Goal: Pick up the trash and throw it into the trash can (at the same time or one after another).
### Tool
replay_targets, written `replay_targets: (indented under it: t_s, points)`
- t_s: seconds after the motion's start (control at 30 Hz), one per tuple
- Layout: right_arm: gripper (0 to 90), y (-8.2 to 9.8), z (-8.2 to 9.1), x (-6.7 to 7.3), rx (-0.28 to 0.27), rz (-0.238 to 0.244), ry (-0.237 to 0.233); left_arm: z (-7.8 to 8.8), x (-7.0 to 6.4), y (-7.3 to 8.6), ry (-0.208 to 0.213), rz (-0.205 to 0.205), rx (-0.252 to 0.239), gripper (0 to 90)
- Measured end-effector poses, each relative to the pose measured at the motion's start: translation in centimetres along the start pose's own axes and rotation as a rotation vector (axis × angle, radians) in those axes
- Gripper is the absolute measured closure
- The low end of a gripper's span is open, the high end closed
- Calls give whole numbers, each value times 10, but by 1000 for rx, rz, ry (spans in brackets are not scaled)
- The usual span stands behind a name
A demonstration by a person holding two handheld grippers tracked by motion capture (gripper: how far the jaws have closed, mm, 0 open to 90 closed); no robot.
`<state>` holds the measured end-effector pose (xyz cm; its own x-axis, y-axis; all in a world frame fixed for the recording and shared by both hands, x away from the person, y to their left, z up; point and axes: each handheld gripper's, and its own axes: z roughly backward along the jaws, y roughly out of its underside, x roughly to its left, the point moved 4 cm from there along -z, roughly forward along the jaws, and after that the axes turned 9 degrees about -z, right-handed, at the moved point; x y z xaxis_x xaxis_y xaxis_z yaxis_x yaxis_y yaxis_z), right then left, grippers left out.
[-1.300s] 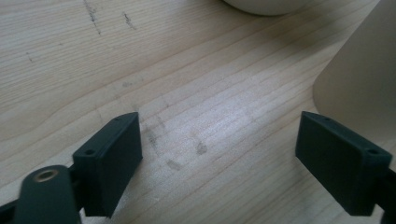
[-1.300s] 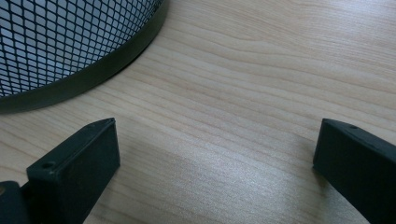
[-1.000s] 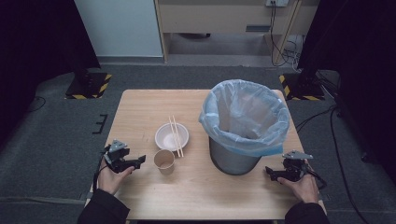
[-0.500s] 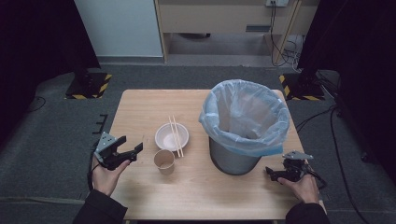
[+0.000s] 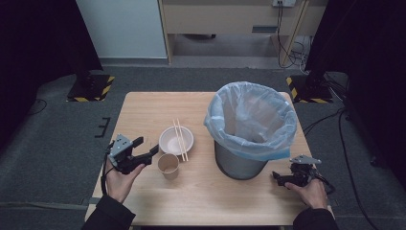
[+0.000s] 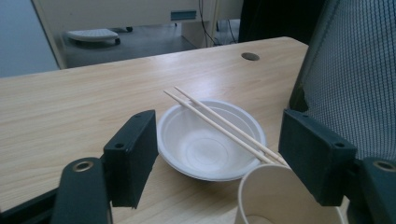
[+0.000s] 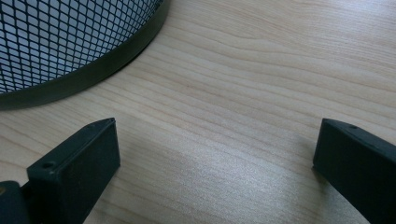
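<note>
Item: left gripper (image 5: 147, 154), sitting at lower left of the high view, raised off the table (image 5: 201, 206) in the person's left hand (image 5: 119, 181). Jaws standing wide, having just been closing a little, nothing pressed between them; pointing right across the frame.

Item: paper cup (image 5: 168, 166), upright, lying just right of those jaws. In the left gripper view its rim (image 6: 280, 193) is showing at bottom right, beside the right-hand jaw rather than centred in the gap. Judgement: the coming move is calling for a short shift toward that side so the cup falls between the jaws.

Item: white bowl (image 5: 176, 140), just beyond the cup, two chopsticks (image 5: 180, 139) lying across it, long axis running near to far.

Item: lined bin (image 5: 251, 125), right of centre.

Item: right gripper (image 5: 279, 178), lower right, jaws wide and empty, resting beside the bin's base (image 7: 93, 65), well apart from the cup. The left gripper is by far the nearer.
</note>
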<state>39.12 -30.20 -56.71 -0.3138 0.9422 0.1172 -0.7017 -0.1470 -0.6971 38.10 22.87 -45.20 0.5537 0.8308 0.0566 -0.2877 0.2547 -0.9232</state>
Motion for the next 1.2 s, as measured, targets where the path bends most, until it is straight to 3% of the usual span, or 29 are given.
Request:
replay_targets:
  t_s: [0.27,0.4,0.7,1.2]
  points:
    - [7,1,0,0,-3,3,1,-13,-11,14,46,-4,65,367]
    - [7,1,0,0,-3,3,2,-18,-13,24,82,22,119,447]
    - [6,1,0,1,-2,-1,2,-27,-19,33,107,-4,216,546]
    - [6,1,0,1,-2,-1,2,-31,-14,42,133,66,312,798]
